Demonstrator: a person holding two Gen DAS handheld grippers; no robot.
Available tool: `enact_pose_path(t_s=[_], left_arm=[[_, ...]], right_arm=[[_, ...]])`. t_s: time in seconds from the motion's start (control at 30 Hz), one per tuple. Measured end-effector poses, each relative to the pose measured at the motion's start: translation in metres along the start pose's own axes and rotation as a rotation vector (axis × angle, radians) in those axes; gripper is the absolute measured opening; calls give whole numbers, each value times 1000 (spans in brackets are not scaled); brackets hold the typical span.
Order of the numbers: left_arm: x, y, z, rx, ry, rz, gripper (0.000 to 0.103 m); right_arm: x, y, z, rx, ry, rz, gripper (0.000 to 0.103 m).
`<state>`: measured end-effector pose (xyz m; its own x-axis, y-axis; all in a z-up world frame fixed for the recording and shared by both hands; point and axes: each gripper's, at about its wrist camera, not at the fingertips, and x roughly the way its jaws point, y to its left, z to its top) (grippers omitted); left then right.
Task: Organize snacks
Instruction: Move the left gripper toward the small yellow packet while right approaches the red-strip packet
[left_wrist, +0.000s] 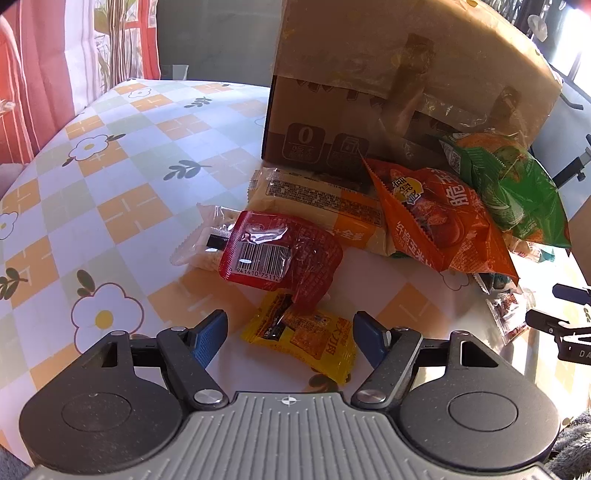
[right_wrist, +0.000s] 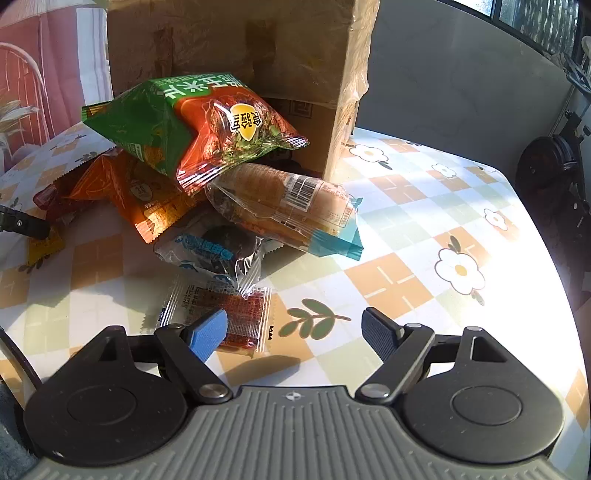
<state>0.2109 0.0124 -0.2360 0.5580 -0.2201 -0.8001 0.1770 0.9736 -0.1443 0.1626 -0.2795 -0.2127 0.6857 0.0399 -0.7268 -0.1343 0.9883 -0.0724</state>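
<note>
A pile of snacks lies on the checked tablecloth in front of a cardboard box (left_wrist: 369, 92). In the left wrist view my left gripper (left_wrist: 290, 341) is open, its jaws on either side of a small yellow packet (left_wrist: 306, 339). Beyond it lie a red pouch (left_wrist: 280, 254), a pale bread pack (left_wrist: 321, 203), an orange chip bag (left_wrist: 439, 221) and a green chip bag (left_wrist: 513, 192). In the right wrist view my right gripper (right_wrist: 295, 332) is open and empty; a small clear packet with red filling (right_wrist: 236, 314) lies by its left finger. Behind it are a dark cake pack (right_wrist: 218, 254), a wrapped bread roll (right_wrist: 291, 206) and the green chip bag (right_wrist: 192, 125).
The cardboard box (right_wrist: 258, 55) stands upright behind the pile. The flower-pattern table (right_wrist: 424, 229) stretches to the right of the pile and, in the left wrist view (left_wrist: 110, 155), to the left. Red curtains (left_wrist: 33, 74) hang at the far left. Dark equipment (right_wrist: 554, 177) stands off the table's right edge.
</note>
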Motion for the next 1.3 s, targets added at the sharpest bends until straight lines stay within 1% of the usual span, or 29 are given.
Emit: enact_pose_path(t_s=[0.17,0.33,0.43,0.73,0.9,1.0,1.07,1.13,1.17,1.3], left_arm=[[2,-2,0,7,3,-6,76],[2,-1,0,0,7,4,76],[3,-1,-1,2,12,13,76],[1,-1,-3,2,9,21,76],[1,-1,-3,1,10,26,76],[0,0,-3,-7,9,27,76],[-1,1,-4,-11,9,29,76],[-1,1,-4,-12,10,33,76],[-1,1,-4,-8,12,42,76],[-1,2,-3,-11,12,46,76]], right_arm=[[-3,7,-1,-88,0,-15,82],[5,11,-3,-92,24,18,82],[9,16,-3,-100,40,46,82],[22,27,9,-94,31,121,82],[32,35,18,-133,16,168,83],[39,37,24,-110,23,197,83],[41,38,25,-99,21,210,81],[39,40,25,-97,22,212,77],[38,40,25,-96,27,213,76],[30,42,24,-99,57,215,64]])
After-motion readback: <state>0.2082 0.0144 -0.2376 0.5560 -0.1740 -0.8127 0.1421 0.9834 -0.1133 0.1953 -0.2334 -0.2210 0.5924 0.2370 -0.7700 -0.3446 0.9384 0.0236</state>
